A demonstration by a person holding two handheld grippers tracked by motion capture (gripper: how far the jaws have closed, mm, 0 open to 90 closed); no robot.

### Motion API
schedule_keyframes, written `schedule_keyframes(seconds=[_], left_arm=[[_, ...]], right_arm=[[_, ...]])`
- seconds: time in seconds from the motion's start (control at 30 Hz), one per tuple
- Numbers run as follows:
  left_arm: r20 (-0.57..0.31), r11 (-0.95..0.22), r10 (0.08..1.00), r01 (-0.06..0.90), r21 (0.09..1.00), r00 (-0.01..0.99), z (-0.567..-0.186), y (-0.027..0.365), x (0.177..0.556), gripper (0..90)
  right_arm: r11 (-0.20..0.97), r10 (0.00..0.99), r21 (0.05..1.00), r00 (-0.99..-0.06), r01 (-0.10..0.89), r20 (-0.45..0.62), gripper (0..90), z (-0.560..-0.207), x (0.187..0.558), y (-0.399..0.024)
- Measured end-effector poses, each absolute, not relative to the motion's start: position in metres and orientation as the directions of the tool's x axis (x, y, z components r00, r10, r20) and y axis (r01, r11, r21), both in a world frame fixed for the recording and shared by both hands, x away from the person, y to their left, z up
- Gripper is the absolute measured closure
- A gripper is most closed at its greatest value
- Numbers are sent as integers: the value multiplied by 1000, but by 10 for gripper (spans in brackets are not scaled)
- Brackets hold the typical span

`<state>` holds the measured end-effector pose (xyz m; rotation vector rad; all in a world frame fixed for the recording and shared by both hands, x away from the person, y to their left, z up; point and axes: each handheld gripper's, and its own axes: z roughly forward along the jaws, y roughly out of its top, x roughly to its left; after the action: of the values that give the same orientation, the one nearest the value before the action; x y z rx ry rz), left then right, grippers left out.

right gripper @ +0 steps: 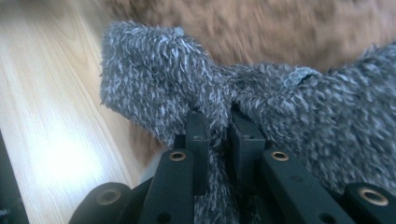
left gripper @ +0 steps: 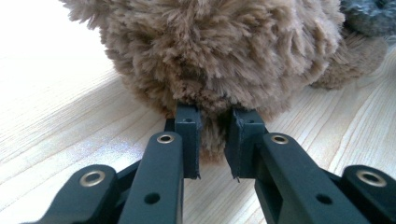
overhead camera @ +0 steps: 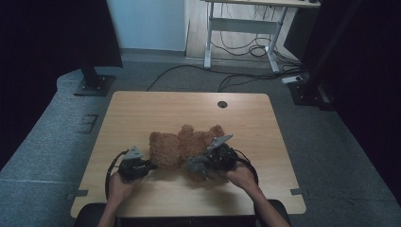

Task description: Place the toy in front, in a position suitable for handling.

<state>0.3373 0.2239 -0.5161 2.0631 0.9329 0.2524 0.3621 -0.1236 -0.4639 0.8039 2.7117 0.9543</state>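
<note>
Both grips are thin: the left gripper (left gripper: 214,140) pinches fur of the brown teddy bear (overhead camera: 182,144) lying mid-table, the right gripper (right gripper: 218,140) is clamped on a grey knit garment (right gripper: 187,93) at the bear's near right, and either could slip if tugged.

Black tool (left gripper: 212,140), brass-ringed screw holes
</note>
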Motion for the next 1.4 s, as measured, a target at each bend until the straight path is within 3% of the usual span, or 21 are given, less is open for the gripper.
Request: schedule_keyframes(seconds=[0.37, 0.67, 1.07, 1.4], left_arm=[[-147, -372, 698, 530, 762, 701, -516, 225, 338, 757], [-148, -371, 696, 529, 763, 702, -516, 225, 338, 756], [-149, -373, 694, 529, 762, 704, -517, 225, 338, 756], [-150, -371, 696, 529, 763, 703, -517, 224, 338, 756]], right_arm=[[622, 619, 589, -784, 516, 34, 795, -480, 352, -172], [586, 635, 621, -771, 521, 48, 793, -465, 343, -187], [585, 526, 706, -849, 399, 44, 793, -418, 337, -143], [637, 420, 692, -906, 340, 58, 791, -428, 350, -77]])
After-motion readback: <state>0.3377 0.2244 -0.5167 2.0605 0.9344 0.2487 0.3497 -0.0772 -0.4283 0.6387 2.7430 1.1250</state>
